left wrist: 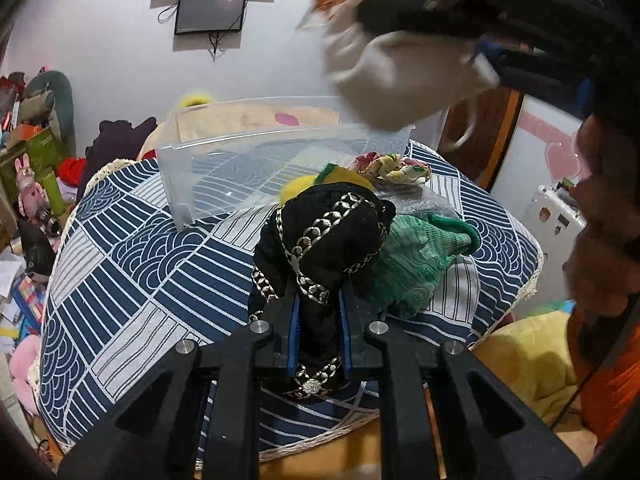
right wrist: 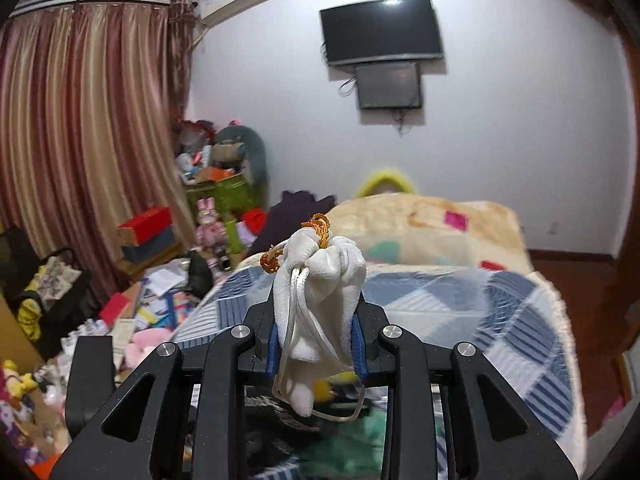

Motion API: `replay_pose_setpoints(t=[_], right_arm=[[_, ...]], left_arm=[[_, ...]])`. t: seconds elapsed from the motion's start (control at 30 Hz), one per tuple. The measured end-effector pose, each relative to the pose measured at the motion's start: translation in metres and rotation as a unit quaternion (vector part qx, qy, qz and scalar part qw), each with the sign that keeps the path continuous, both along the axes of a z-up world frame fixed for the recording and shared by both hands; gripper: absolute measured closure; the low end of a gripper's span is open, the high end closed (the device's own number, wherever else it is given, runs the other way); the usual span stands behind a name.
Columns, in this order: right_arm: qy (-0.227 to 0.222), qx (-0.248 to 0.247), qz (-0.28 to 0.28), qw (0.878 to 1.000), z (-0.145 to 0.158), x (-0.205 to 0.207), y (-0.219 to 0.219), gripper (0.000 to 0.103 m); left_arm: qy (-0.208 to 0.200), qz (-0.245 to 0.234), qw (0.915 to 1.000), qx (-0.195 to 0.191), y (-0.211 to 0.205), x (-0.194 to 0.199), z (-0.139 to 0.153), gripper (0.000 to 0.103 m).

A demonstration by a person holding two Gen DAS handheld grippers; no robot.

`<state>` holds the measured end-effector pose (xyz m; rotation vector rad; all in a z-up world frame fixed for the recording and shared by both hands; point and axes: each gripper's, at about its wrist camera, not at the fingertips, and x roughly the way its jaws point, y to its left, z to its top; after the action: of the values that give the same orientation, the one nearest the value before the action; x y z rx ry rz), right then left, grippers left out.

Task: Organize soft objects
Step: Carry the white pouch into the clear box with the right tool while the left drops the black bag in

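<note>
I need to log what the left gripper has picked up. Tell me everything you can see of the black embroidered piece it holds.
The black embroidered cloth is a soft, bunched dark fabric trimmed with bands of silver-white chain-like embroidery and a small sparkly round ornament near its lower end. The left gripper is shut on its lower part, blue-padded fingers pressing either side. It stands up in a rounded lump above the patterned blue-and-white cover, in front of the clear plastic bin; whether it touches the green knit item cannot be told.

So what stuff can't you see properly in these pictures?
- White pouch: motion-blurred in the left wrist view, partly behind the right tool.
- Yellow plush thing: mostly hidden behind the black embroidered cloth.
- Clear bin: its far right corner is covered by the pouch.
- Table items below the right tool: blurred, blocked.
</note>
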<state>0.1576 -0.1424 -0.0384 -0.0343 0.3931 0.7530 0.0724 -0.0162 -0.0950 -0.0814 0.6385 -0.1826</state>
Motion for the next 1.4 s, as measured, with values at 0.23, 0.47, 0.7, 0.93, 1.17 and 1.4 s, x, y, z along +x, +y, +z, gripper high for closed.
replay_pose_setpoints(t=[0.23,0.47,0.7,0.93,1.17,1.4], right_arm=[[0.042,-0.057,0.007,0.997,-0.047,0.011,0.023,0.081],[0.057,-0.072,-0.003,0.996,-0.059,0.017,0.019,0.082],[0.044,-0.089,-0.006,0.995,-0.061,0.014,0.023,0.082],[0.044,-0.089,-0.016,0.995,-0.061,0.016,0.019,0.082],[0.028,-0.057,-0.020,0.998,-0.035,0.011,0.003,0.082],[-0.008,-0.030,-0.043,0.999,-0.002,0.012,-0.020,0.082]], left_arm=[[-0.004,0.010,0.9993,-0.036,0.017,-0.003,0.001,0.089],[-0.024,0.041,0.9980,-0.041,0.037,-0.016,0.013,0.090],[-0.031,0.077,0.9958,-0.037,0.059,-0.022,0.020,0.090],[-0.053,0.122,0.9907,-0.028,0.091,-0.020,0.039,0.091],[-0.067,0.111,0.9913,-0.022,0.087,-0.012,0.053,0.091],[-0.090,0.099,0.9906,-0.031,0.078,0.007,0.076,0.091]])
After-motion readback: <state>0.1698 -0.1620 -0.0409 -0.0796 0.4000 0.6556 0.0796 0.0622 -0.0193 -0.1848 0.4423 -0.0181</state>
